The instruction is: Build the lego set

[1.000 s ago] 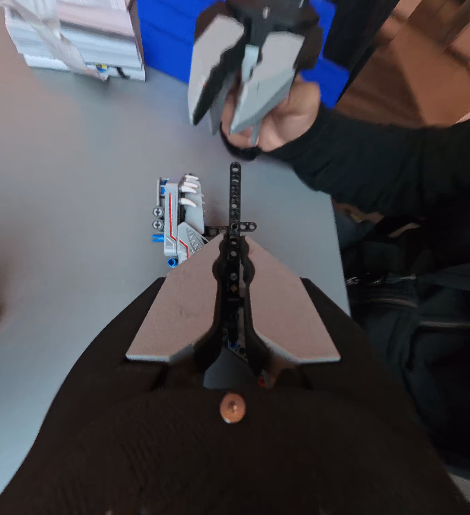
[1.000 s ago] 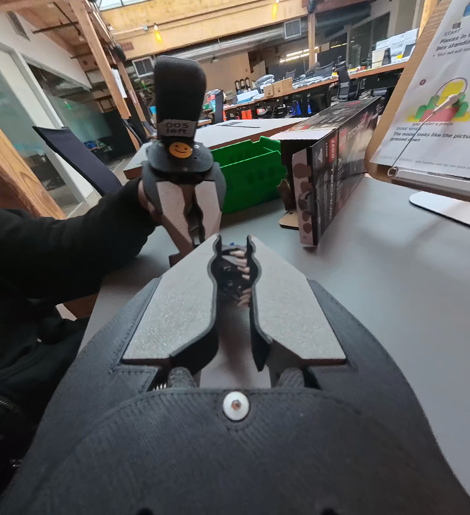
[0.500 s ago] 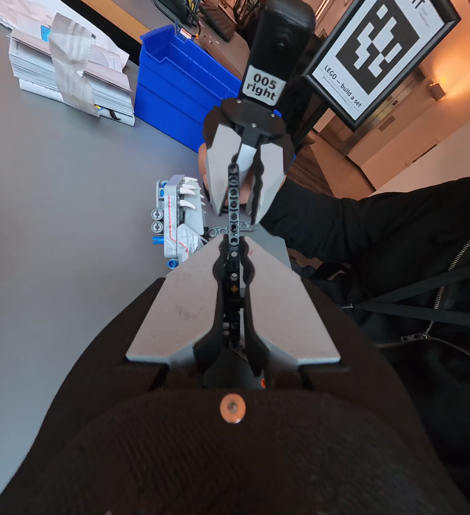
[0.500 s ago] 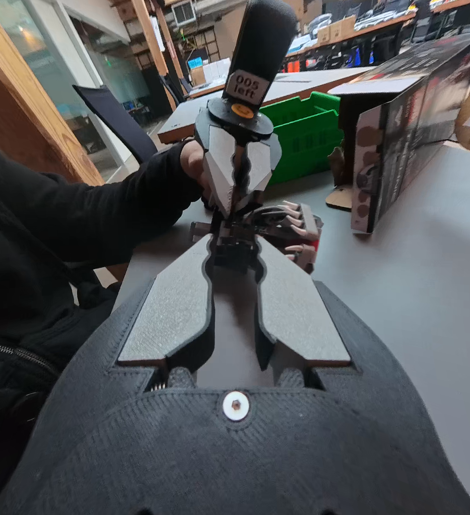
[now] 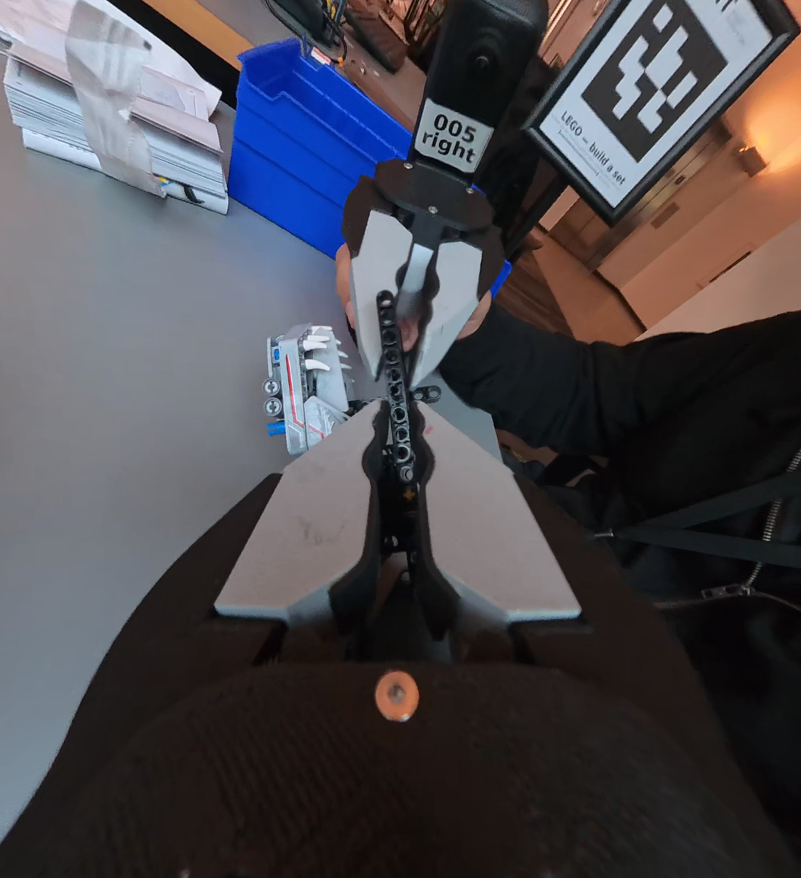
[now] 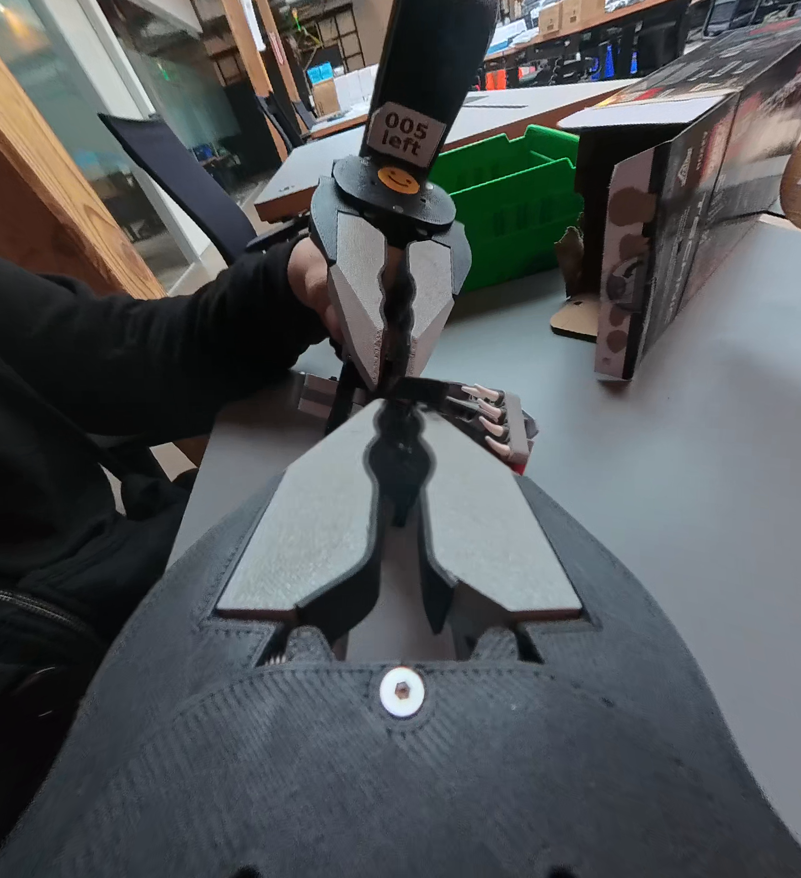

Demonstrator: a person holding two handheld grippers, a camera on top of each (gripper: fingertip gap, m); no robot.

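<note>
The long black beam [image 5: 396, 408] is clamped by the closed left hand-held gripper [image 5: 401, 413] above the worktop [image 5: 104, 380]; its far end is pinched by the right hand-held gripper [image 5: 401, 375]. Beside the beam lies the grey toothed model [image 5: 310, 385]. If the pull is uneven, the beam could twist and slip out.

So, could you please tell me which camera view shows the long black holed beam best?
The left wrist view: the black beam runs lengthwise, its row of holes visible between both claws. In the right wrist view it is only a dark, foreshortened shape inside the right claw.
</note>
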